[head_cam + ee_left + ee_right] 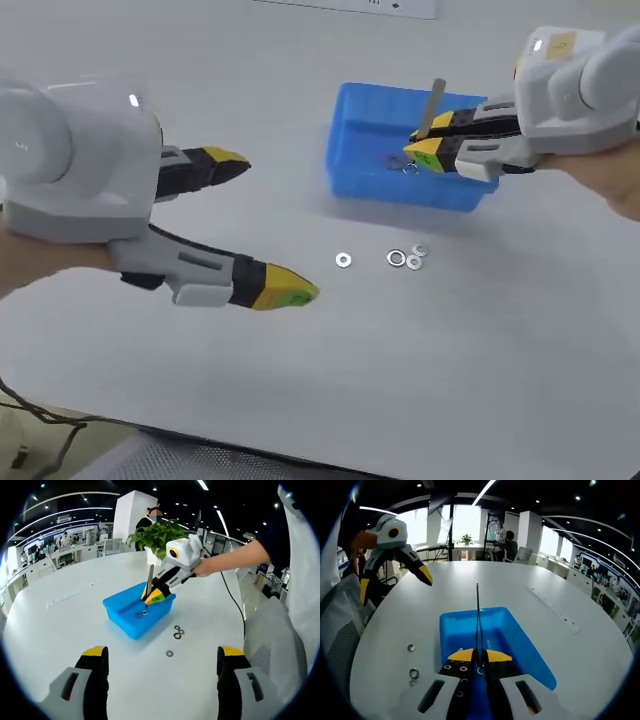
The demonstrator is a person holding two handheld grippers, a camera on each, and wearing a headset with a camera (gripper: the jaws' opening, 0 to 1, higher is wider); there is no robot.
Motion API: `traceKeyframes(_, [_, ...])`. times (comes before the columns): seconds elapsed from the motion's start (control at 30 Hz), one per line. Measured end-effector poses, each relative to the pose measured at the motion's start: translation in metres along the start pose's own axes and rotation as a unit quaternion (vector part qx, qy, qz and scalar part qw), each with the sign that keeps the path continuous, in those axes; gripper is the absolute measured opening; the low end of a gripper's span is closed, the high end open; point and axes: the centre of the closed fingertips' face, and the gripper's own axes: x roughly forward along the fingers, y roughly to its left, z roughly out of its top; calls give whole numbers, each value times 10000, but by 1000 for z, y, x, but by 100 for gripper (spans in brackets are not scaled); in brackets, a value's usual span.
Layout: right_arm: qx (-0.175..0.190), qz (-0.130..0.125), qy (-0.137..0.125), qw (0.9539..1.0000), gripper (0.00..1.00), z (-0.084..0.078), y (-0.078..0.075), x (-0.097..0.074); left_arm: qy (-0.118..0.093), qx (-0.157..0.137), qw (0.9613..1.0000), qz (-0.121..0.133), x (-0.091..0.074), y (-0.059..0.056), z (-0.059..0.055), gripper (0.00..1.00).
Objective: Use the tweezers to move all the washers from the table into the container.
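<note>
Drop-off at the container (380, 195), with washers (343, 260) left on the bench (420, 370)

Lower left in the head view, the left gripper (272, 228) hangs idle, jaws spread wide. At centre, four washers lie loose. Upper right, the right gripper (425, 152) has its jaws clamped on the tweezers (436, 103) over the container, where roughly two collected washers (408, 167) rest. Ease off only with the tips low inside the walls, so nothing bounces out.

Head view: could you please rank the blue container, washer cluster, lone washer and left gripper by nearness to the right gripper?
1. Blue container, directly under the right gripper.
2. Washer cluster, just in front of the container.
3. Lone washer, left of the cluster.
4. Left gripper, far left.
</note>
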Motion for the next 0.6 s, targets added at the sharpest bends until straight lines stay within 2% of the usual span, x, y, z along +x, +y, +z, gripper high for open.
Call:
traceKeyframes(0.1, [-1,-1,-23,10000,8,4,1,-1,-191,229,9996,2,12,12,24,90])
traceKeyframes(0.23, [-59,9,-24,10000,8,7,4,-3,-311,437,9986,-6,32,27,49,78])
traceKeyframes(0.37, [-98,21,-31,9999,8,10,6,-4,-501,600,9967,-194,49,29,76,73])
traceKeyframes(0.43, [-119,38,-40,9999,8,10,7,-5,-499,680,9959,-334,59,27,84,69])
traceKeyframes(0.5, [-199,61,2,9998,8,10,9,-5,-386,764,9951,-493,67,25,85,68])
traceKeyframes(0.6, [-234,87,22,9997,8,10,10,-6,-339,965,9929,-611,79,26,91,63])
